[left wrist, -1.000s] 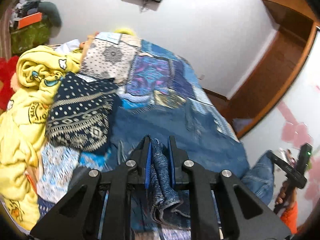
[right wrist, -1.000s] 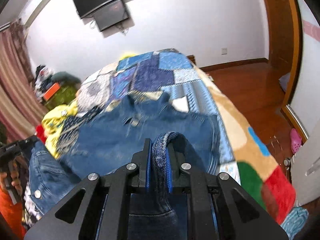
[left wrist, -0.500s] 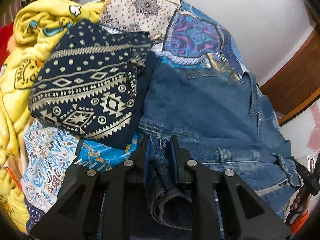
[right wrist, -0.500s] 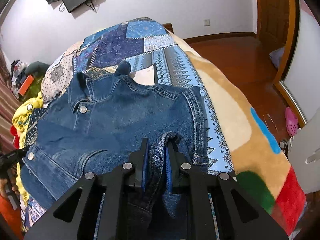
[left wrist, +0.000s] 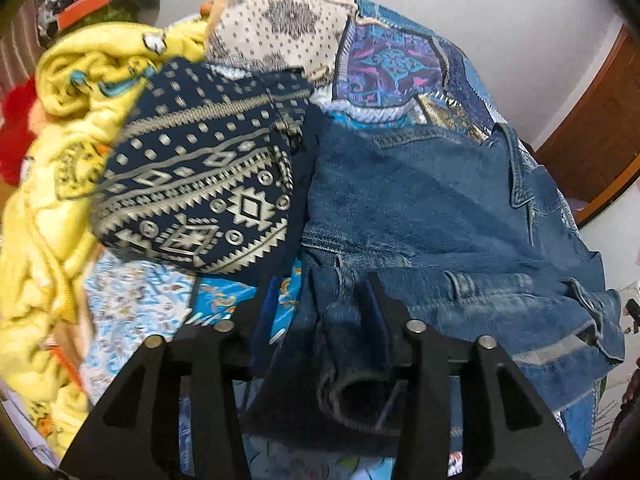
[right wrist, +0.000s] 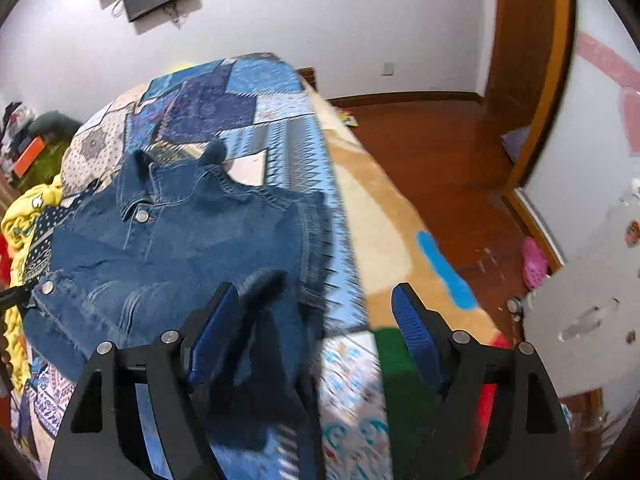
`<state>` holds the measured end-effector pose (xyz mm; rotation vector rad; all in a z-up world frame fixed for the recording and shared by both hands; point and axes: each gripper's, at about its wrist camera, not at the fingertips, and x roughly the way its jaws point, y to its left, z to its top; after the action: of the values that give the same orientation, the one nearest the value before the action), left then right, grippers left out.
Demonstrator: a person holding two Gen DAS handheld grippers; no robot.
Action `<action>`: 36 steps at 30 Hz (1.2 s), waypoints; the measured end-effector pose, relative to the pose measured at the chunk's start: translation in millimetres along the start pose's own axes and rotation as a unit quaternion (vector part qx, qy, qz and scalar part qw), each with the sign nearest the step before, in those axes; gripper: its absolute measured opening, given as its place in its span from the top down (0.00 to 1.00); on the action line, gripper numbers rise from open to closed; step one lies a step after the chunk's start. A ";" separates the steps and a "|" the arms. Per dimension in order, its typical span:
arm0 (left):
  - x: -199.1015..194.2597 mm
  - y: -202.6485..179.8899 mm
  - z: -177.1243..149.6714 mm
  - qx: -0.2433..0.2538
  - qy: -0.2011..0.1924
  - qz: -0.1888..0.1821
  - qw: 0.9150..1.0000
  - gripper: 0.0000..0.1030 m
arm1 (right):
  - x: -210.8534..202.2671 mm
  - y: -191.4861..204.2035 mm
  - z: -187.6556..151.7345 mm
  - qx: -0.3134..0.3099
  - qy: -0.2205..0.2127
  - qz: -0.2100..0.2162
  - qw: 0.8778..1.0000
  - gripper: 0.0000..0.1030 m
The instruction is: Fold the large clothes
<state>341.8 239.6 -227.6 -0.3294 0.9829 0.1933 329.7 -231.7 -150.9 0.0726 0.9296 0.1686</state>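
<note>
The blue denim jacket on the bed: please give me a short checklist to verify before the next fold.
1. Blue denim jacket lies spread on the patchwork bed cover: ok.
2. Right claw open, fabric released: ok.
3. Left claw open: ok. A denim fold sits between its fingers; whether it is free, cannot tell.
4. Collar and metal buttons face up: ok.
5. Jacket apart from the navy patterned folded cloth: not ok, their edges meet.
6. Near hem flat: not ok, it is bunched by the claws.
</note>
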 end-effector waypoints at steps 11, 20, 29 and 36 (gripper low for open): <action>-73.2 -11.6 -28.2 0.075 -0.034 0.035 0.996 0.33 | -42.3 19.3 -22.1 -0.012 -0.005 0.045 0.999 0.25; -55.7 -31.4 -70.9 0.083 0.020 0.021 0.996 0.28 | -30.5 62.8 -67.1 -0.059 0.045 0.084 0.994 0.25; -28.7 -69.0 -71.0 0.121 0.031 0.016 0.992 0.28 | 1.2 102.4 -81.1 -0.090 0.095 0.119 0.984 0.25; -19.0 -65.5 -39.0 0.120 0.016 0.035 0.992 0.28 | 14.7 128.2 -54.1 -0.152 0.101 0.106 0.977 0.25</action>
<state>321.0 164.3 -219.4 -0.0780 1.0379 0.1323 280.4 -103.5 -177.6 -0.1307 1.0893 0.5222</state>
